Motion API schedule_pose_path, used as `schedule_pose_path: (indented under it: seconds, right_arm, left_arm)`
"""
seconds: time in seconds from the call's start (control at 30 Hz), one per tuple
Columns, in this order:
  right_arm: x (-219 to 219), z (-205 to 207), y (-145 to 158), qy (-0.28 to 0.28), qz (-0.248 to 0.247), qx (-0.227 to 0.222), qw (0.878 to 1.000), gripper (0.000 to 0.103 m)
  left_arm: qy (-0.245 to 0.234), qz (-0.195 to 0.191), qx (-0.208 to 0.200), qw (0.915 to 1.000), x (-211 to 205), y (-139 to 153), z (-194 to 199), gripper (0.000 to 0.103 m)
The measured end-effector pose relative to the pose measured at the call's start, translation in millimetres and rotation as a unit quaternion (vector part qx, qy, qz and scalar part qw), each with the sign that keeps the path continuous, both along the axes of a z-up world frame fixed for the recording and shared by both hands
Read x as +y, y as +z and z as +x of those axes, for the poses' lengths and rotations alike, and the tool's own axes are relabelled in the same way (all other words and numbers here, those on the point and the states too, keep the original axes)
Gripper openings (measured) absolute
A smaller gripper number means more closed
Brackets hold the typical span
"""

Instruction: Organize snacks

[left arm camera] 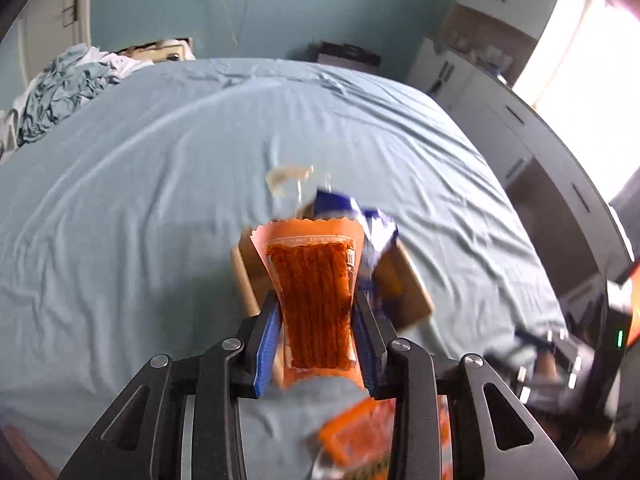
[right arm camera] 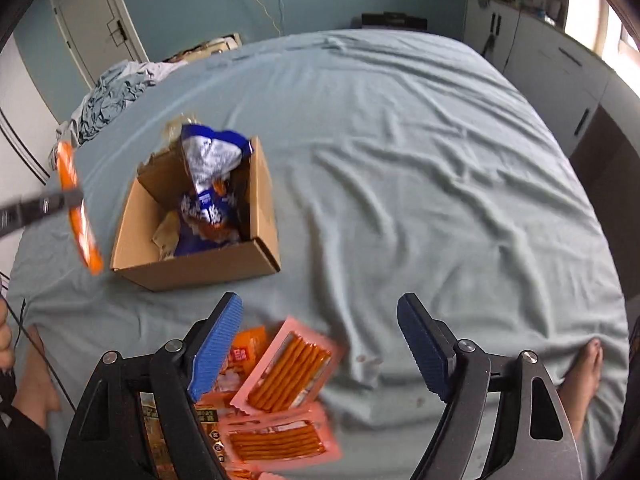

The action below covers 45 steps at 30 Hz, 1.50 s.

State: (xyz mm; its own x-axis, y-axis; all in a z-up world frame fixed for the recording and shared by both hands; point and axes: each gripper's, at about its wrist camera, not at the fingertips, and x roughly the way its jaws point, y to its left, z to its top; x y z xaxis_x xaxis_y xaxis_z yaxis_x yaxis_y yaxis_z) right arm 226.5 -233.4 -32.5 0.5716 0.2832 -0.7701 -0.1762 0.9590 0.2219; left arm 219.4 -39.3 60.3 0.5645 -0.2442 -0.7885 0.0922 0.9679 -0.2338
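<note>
My left gripper [left arm camera: 316, 316] is shut on an orange packet of red snack sticks [left arm camera: 314, 292], held upright above the bed. The same orange packet [right arm camera: 78, 212] hangs left of the cardboard box [right arm camera: 192, 268] in the right wrist view. In the box stand blue and white snack bags [right arm camera: 212, 184]. My right gripper [right arm camera: 320, 344] is open over the sheet, with nothing between its fingers. Several pink and orange snack packets [right arm camera: 286, 368] lie on the bed below its left finger [right arm camera: 216, 344].
A wrinkled light blue sheet [right arm camera: 420, 168] covers the bed. Crumpled clothes [right arm camera: 108, 96] pile at the far left corner. Grey cabinets [right arm camera: 560, 76] line the right side. A person's bare feet [right arm camera: 584, 376] show at the bed's near edge.
</note>
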Motion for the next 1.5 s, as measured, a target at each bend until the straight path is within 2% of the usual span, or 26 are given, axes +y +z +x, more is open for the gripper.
schedule_pose_path:
  seconds: [0.03, 0.1, 0.17, 0.3, 0.4, 0.43, 0.57, 0.73, 0.8, 0.87, 0.97, 1.03, 1.13, 1.3, 1.37, 1.5]
  right_arm:
    - [8.4, 1.6, -1.6, 0.011, -0.005, -0.001, 1.000, 0.079]
    - [24.8, 2.4, -3.5, 0.037, -0.027, -0.010, 0.999, 0.079]
    - [26.5, -7.2, -1.7, 0.050, -0.046, -0.023, 0.997, 0.079]
    - [31.9, -16.3, -3.2, 0.054, -0.060, -0.023, 0.996, 0.079]
    - [19.0, -24.4, 9.4, 0.031, -0.040, 0.006, 0.999, 0.079]
    - [9.0, -31.8, 22.5, 0.024, -0.026, 0.013, 0.999, 0.079]
    - [-9.8, -68.2, 55.4, 0.002, 0.020, 0.029, 0.999, 0.079]
    - [-15.4, -107.2, 88.3, -0.038, 0.016, 0.051, 0.998, 0.079]
    - [-13.4, -119.5, 98.1, -0.043, 0.015, 0.064, 0.997, 0.079]
    - [-11.9, -133.0, 108.6, -0.043, 0.012, 0.077, 0.996, 0.079]
    - [-7.0, -153.0, 120.4, -0.038, -0.002, 0.107, 0.994, 0.079]
    - [-3.7, -164.8, 124.2, -0.032, -0.002, 0.128, 0.991, 0.079]
    - [2.0, -178.7, 120.3, -0.013, 0.006, 0.151, 0.988, 0.079]
    - [6.4, -178.8, 96.0, 0.002, -0.032, 0.170, 0.985, 0.079]
    - [9.2, -170.7, 87.4, 0.010, -0.047, 0.187, 0.981, 0.079]
    - [13.1, -160.7, 85.9, 0.019, -0.063, 0.179, 0.982, 0.079]
  left_arm:
    - [0.009, -0.010, -0.006, 0.9999, 0.6, 2.2, 6.6, 0.039]
    - [0.030, -0.023, -0.016, 0.9992, 0.6, 0.8, 20.0, 0.067]
    - [0.055, -0.018, -0.018, 0.9982, 1.0, -4.6, 23.9, 0.080]
    - [0.046, 0.017, 0.013, 0.9987, -2.4, -17.9, 16.7, 0.081]
    - [0.038, 0.068, 0.037, 0.9962, 2.7, -20.1, 4.0, 0.081]
    - [0.035, 0.080, 0.046, 0.9951, 4.0, -18.8, -1.5, 0.081]
    - [0.034, 0.116, 0.068, 0.9904, 9.3, -3.7, -54.7, 0.084]
    - [0.041, 0.148, 0.104, 0.9826, 16.1, 8.4, -122.1, 0.090]
    - [0.033, 0.145, 0.124, 0.9811, 18.1, 16.3, -149.6, 0.090]
    - [0.030, 0.136, 0.124, 0.9825, 19.9, 28.2, -170.8, 0.091]
    - [0.039, 0.137, 0.096, 0.9851, 20.8, 45.1, -203.5, 0.103]
    - [0.042, 0.146, 0.081, 0.9851, 17.8, 47.9, -217.1, 0.103]
    - [0.027, 0.148, 0.083, 0.9851, 13.9, 39.1, -226.8, 0.103]
    - [0.021, 0.157, 0.109, 0.9814, 21.0, 12.1, -231.0, 0.103]
    - [0.020, 0.144, 0.120, 0.9820, 25.9, 3.4, -231.3, 0.103]
    - [0.010, 0.130, 0.131, 0.9828, 27.5, -11.3, -233.4, 0.103]
